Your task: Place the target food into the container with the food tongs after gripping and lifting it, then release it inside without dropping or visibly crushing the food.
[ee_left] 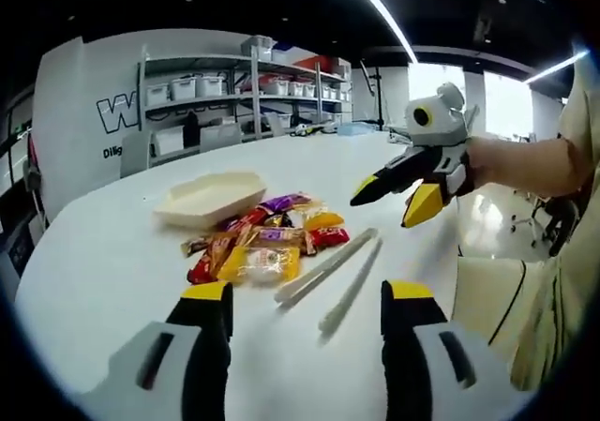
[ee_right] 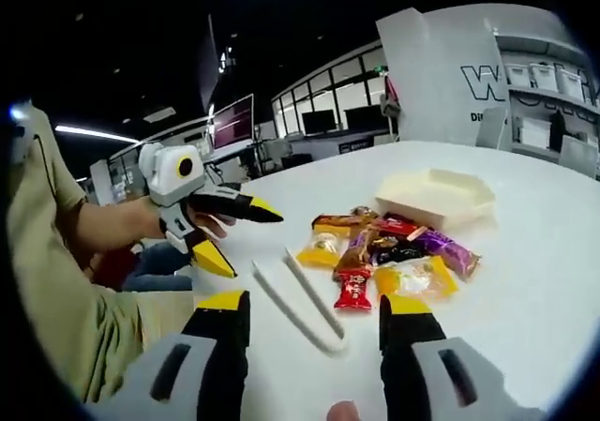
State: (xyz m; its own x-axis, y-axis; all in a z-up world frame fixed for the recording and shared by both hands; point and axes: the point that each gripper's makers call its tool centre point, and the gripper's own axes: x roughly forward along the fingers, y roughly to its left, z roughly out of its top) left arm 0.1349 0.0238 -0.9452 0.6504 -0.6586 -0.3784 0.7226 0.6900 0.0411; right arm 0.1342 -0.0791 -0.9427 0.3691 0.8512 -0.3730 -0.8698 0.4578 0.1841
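Note:
A pile of wrapped snacks (ee_left: pixel 262 241) (ee_right: pixel 389 252) lies on the white table (ee_left: pixel 103 262). Behind it stands an empty cream tray (ee_left: pixel 211 198) (ee_right: pixel 436 196). White food tongs (ee_left: pixel 328 271) (ee_right: pixel 300 294) lie flat beside the pile, held by nothing. In the left gripper view my left gripper (ee_left: pixel 307 299) is open just short of the tongs. My right gripper (ee_left: pixel 392 203) hovers open above the table, right of the tongs. In the right gripper view my right gripper (ee_right: pixel 314 304) is open with the tongs' closed end between its jaws. There my left gripper (ee_right: pixel 244 239) is open to the left.
Metal shelves with storage bins (ee_left: pixel 234 93) stand behind the table, beside a white wall panel with lettering (ee_right: pixel 487 83). A person's sleeve and arm (ee_left: pixel 553 168) sit at the table's edge. Desks and monitors (ee_right: pixel 319 126) line the far side.

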